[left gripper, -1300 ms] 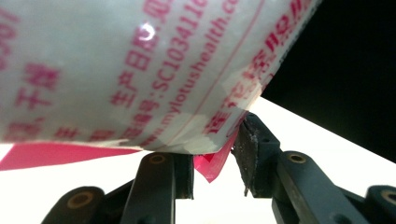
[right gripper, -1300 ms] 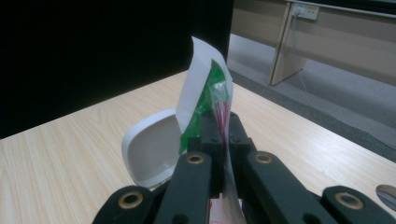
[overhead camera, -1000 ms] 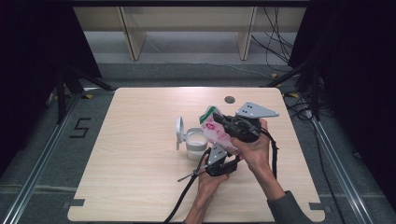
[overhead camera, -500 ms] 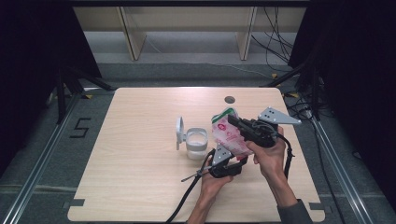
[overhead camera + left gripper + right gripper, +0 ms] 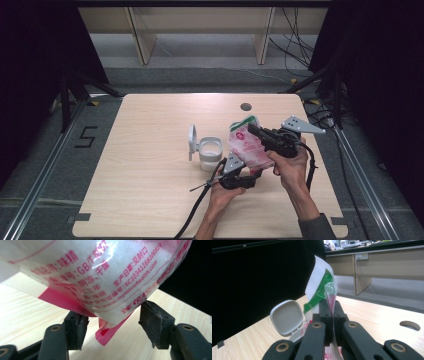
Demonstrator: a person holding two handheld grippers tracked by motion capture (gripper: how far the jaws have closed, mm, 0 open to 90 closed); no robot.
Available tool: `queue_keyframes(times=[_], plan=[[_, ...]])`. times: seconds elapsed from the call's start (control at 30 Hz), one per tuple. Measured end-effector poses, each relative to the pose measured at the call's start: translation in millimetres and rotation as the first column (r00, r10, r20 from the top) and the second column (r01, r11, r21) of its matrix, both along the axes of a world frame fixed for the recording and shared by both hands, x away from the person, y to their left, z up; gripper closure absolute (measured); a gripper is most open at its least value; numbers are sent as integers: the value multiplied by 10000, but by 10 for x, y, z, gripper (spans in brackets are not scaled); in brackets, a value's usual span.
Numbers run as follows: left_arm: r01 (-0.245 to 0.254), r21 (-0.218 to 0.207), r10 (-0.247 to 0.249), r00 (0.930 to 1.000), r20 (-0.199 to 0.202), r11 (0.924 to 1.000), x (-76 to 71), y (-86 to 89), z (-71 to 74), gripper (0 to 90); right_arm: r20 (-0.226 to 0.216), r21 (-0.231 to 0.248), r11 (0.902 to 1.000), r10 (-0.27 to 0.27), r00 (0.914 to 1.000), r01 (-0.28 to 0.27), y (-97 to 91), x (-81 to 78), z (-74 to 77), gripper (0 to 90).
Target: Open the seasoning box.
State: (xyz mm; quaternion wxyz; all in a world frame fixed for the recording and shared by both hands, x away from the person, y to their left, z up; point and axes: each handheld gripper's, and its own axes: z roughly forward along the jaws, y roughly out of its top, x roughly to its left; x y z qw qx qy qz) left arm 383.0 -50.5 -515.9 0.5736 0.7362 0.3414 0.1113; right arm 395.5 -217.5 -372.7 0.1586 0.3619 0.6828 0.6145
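One seasoning bag, one white container with seemingly one hinged lid, two tongs, left and right.

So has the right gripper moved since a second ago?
Yes. The right gripper, shut on the bag, has shifted rightward, away from the open-lidded container.

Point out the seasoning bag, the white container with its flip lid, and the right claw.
seasoning bag point(image 5: 248, 148), high view, its printed face.
white container point(image 5: 210, 150), high view, its open rim.
right claw point(image 5: 331, 307), right gripper view, tips pinching the bag's top.
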Motion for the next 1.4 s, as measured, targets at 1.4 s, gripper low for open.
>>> queue_keyframes(times=[1.4], plan=[[-108,547,91,9995,308,9984,-384,335,214,246,-416,-72,9830,-1835,9821,1833,-848,-263,-424,900]])
